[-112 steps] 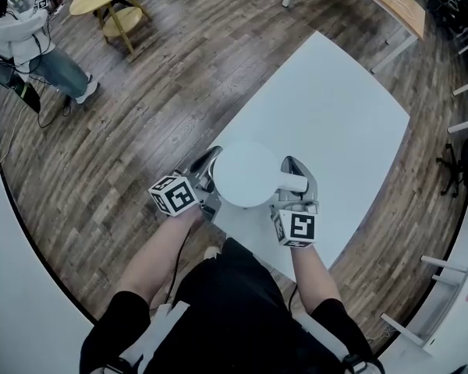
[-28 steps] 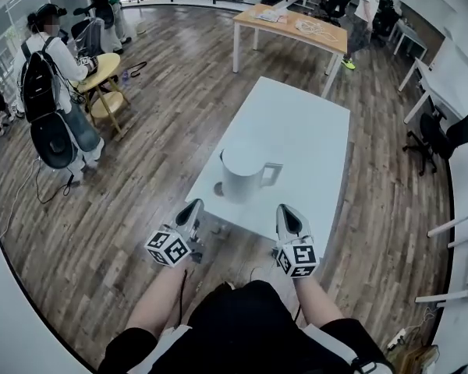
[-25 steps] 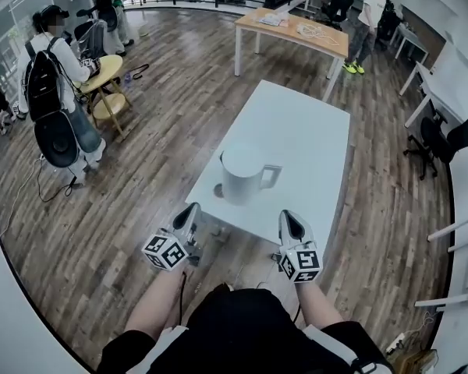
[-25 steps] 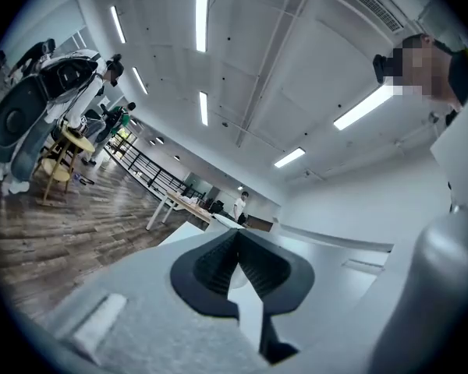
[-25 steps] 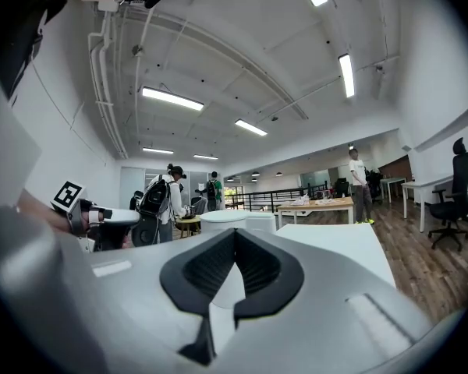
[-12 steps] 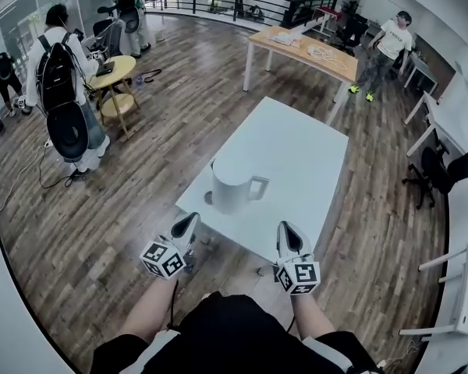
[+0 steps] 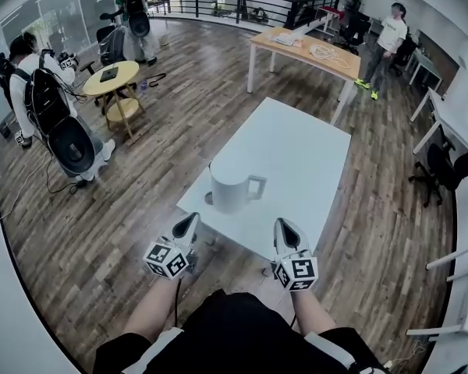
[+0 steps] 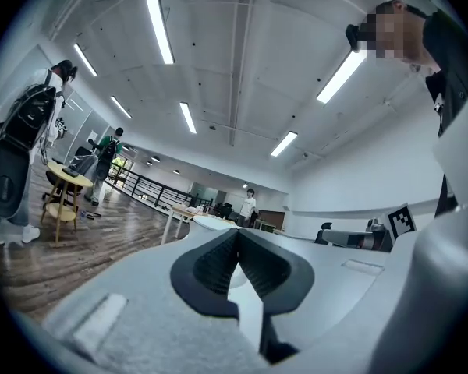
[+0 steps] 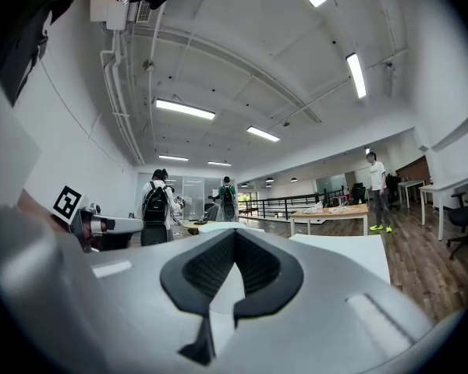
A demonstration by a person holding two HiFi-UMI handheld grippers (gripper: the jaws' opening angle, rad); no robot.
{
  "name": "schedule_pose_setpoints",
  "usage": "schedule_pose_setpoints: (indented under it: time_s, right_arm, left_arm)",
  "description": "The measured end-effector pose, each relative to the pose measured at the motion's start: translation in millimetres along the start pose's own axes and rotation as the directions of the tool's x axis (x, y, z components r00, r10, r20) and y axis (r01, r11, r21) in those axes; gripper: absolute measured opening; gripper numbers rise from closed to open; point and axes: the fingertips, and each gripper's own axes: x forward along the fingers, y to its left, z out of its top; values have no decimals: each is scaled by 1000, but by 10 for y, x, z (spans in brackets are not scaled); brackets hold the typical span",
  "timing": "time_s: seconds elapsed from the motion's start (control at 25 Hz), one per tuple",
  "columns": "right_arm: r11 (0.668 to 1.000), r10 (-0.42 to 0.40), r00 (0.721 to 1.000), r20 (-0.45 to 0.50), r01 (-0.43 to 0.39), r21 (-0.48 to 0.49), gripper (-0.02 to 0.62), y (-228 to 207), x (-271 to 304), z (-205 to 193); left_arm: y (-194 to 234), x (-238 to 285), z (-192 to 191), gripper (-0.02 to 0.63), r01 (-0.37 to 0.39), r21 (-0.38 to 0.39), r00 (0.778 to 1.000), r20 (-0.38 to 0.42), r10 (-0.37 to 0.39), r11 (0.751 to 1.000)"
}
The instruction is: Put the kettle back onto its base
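Inspecting the table (image 7: 312, 146), we find the kettle (image 7: 230, 187) upright near its near left corner, handle toward the right. A dark sliver of the base (image 7: 208, 199) shows beneath its left side. The left gripper (image 7: 189, 223) and right gripper (image 7: 285, 228) hang short of the table edge, jaws together, empty. We judge the kettle seated, so neither needs a hold.

We read no word, brand or number. Only letterless black-and-white square patterns mark the left cube (image 7: 167, 260) of the left tongs (image 7: 189, 224) and the right cube (image 7: 296, 272) of the right tongs (image 7: 285, 230).
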Motion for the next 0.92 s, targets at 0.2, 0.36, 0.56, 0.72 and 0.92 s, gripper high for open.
schedule_pose_setpoints:
  time_s: [0.2, 0.36, 0.56, 0.72, 0.92]
  right_arm:
    - [1000, 3, 1000, -8, -3, 4, 3, -53, 3, -30]
    - [1000, 13, 1000, -17, -13, 10, 4, -55, 7, -49]
    - [1000, 24, 999, -26, -24, 0, 3, -41, 33, -80]
    - [1000, 20, 999, -33, -20, 8, 3, -75, 48, -106]
    - [1000, 20, 999, -37, -20, 11, 5, -64, 32, -118]
  left_arm:
    - [-86, 51, 16, -2, 3, 10, 1000, 10, -3, 1000]
    - [-165, 66, -10, -2, 17, 9, 1000, 3, -17, 1000]
    - [-248, 87, -27, -2, 37, 66, 999, -18, -36, 997]
    - [-273, 114, -30, -2, 37, 71, 999, -20, -36, 997]
    - [-258, 68, -49, -2, 23, 41, 1000, -20, -22, 999]
